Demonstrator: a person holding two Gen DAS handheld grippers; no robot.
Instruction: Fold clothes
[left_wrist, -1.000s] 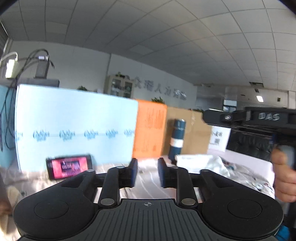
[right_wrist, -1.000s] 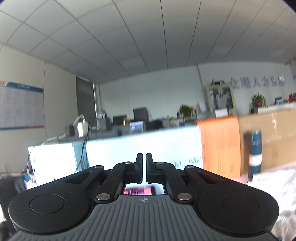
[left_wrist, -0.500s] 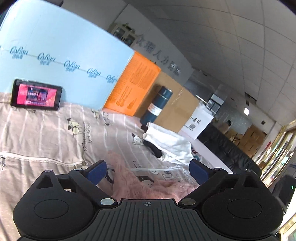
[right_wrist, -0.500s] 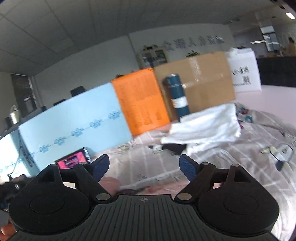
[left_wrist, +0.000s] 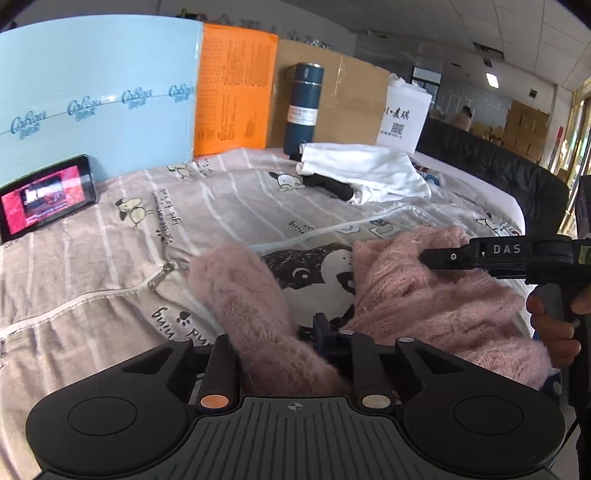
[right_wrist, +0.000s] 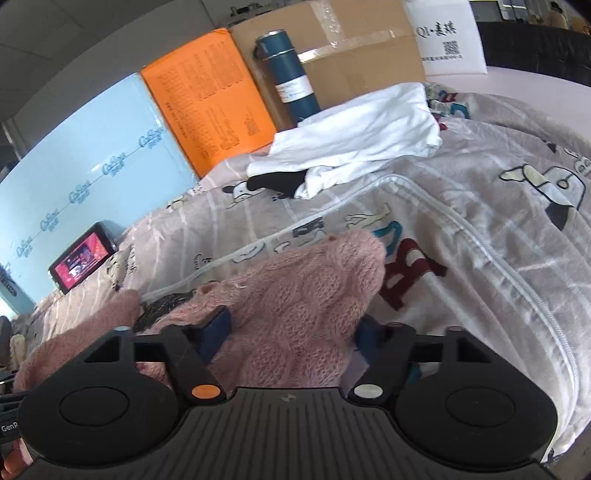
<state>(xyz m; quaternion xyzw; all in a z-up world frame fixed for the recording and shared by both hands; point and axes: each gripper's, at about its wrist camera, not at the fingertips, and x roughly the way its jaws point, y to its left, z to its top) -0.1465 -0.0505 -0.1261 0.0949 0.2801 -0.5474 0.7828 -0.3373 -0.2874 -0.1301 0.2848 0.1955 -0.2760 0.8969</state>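
Note:
A fluffy pink sweater (left_wrist: 424, 299) lies crumpled on a grey cartoon-print bed cover (left_wrist: 110, 258). One sleeve (left_wrist: 251, 306) runs toward my left gripper (left_wrist: 280, 339), whose fingers are closed around it. My right gripper (right_wrist: 295, 332) has its blue-padded fingers (right_wrist: 216, 330) spread wide around a bunch of the sweater (right_wrist: 295, 295); it also shows from the side in the left wrist view (left_wrist: 495, 254), resting on the sweater.
A folded white garment (left_wrist: 365, 173) with a black sock lies at the back of the bed. Behind it stand a blue flask (left_wrist: 304, 107), an orange board (left_wrist: 236, 88), a cardboard box (left_wrist: 351, 96) and a light blue board (left_wrist: 92, 92). A phone (left_wrist: 46, 195) leans at the left.
Both grippers have come down from pointing at the ceiling onto the bed. They opened wide half a second ago; the left has closed on the pink sleeve and the right now straddles the sweater.

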